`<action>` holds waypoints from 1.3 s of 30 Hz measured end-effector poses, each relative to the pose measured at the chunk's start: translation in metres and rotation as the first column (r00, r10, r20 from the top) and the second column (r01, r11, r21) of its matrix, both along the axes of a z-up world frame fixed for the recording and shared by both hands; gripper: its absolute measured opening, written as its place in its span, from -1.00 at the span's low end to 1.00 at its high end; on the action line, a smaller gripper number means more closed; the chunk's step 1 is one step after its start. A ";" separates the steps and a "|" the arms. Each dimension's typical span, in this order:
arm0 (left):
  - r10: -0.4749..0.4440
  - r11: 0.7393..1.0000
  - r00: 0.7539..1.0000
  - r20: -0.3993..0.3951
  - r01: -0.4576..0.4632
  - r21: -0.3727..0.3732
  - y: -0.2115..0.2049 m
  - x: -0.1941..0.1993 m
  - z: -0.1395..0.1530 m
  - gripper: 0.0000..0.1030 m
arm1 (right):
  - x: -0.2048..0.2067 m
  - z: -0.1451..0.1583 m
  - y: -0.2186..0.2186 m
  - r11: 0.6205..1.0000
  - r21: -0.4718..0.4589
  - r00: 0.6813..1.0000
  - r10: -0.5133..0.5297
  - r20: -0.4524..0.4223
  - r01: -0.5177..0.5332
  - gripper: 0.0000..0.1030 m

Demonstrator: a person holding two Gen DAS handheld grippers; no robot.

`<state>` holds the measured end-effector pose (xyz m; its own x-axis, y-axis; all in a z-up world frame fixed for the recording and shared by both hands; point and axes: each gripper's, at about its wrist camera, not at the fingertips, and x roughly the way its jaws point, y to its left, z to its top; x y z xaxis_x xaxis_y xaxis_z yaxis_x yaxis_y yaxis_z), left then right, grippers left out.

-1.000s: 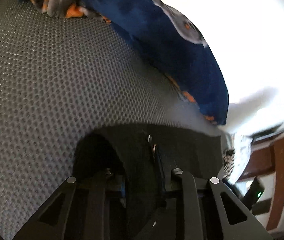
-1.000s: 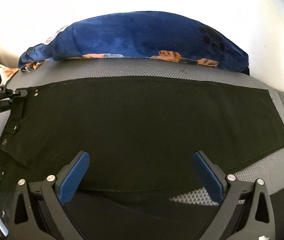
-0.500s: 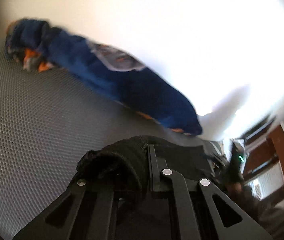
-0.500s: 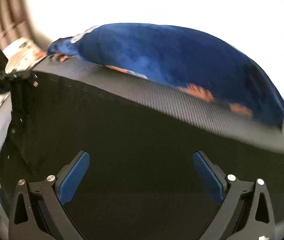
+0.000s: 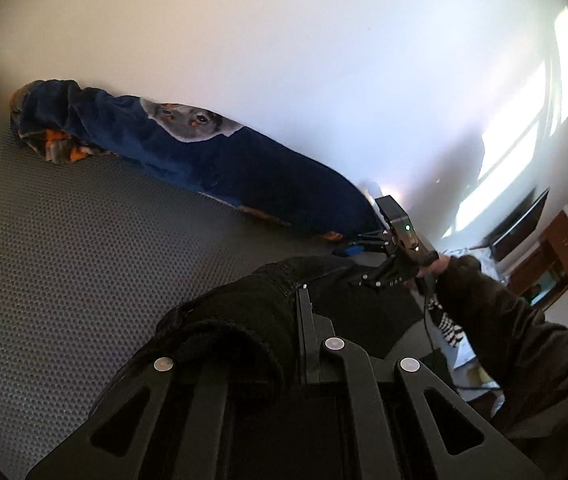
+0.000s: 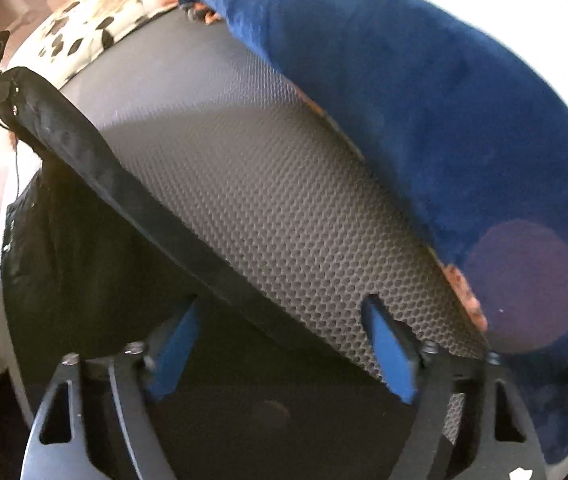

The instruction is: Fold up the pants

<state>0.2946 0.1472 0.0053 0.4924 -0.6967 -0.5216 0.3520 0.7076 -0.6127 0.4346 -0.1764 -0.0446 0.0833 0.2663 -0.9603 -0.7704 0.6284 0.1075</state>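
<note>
My left gripper (image 5: 284, 344) has its jaws pinched on a bunched corner of the black pants (image 5: 244, 320), lifted off the grey mesh bed (image 5: 64, 260). My right gripper (image 6: 280, 352) hangs with jaws spread, the raised pants edge running toward ten o'clock. At one o'clock lies a blue blanket (image 6: 423, 100). I judge the first fold only begun.

Pants (image 5: 244, 320) lie on mat (image 5: 64, 260), blanket (image 5: 224, 168) behind.
</note>
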 end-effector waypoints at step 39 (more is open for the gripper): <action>-0.090 0.890 0.976 -0.200 0.169 0.424 -0.002 -0.145 -0.073 -0.55 | -0.313 -0.025 -0.037 0.893 -0.013 0.884 -0.444 0.146 0.451 -0.87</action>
<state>0.1494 0.1453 -0.0679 0.2900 -0.4308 -0.8546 0.3778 0.8720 -0.3114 0.1217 -0.2129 -0.0696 0.3134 0.1263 -0.9412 -0.4110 0.9115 -0.0146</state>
